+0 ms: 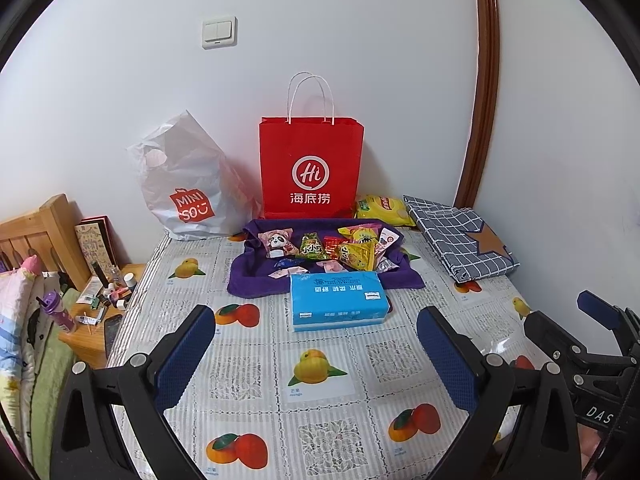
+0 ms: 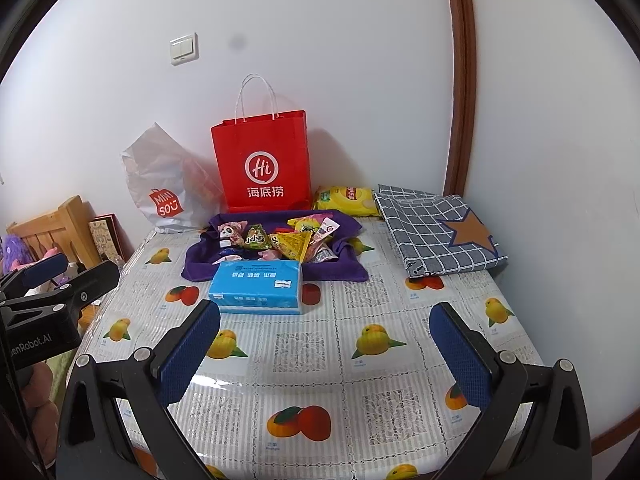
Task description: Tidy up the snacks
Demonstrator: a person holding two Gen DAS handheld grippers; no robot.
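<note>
Lying heaped on a purple cloth (image 1: 256, 280) toward the back of the table (image 1: 320, 360), the small snack packets (image 1: 332, 250) are gathered in one loose pile: a pink panda packet (image 1: 276, 245), a green one, red ones and several yellow triangular ones, overlapping at odd angles. A larger yellow chip bag (image 1: 384, 210) lies apart from them, behind the cloth and beside the red paper bag (image 1: 311, 168), which stands upright against the wall. A white plastic shopping bag (image 1: 184, 184) slumps to its left. A blue tissue pack (image 1: 339, 300) sits just in front of the cloth, touching its near edge.

Both tools hover low over the fruit-patterned tablecloth, well short of the pile; the left gripper (image 1: 316, 356) and the right gripper (image 2: 326, 354) each have their blue pads spread wide with nothing between them.

Whether either bag holds snacks already cannot be seen from here. So this fits a pile waiting to be sorted, or snacks already collected onto the cloth as their place; the chip bag alone lies outside the group.
</note>
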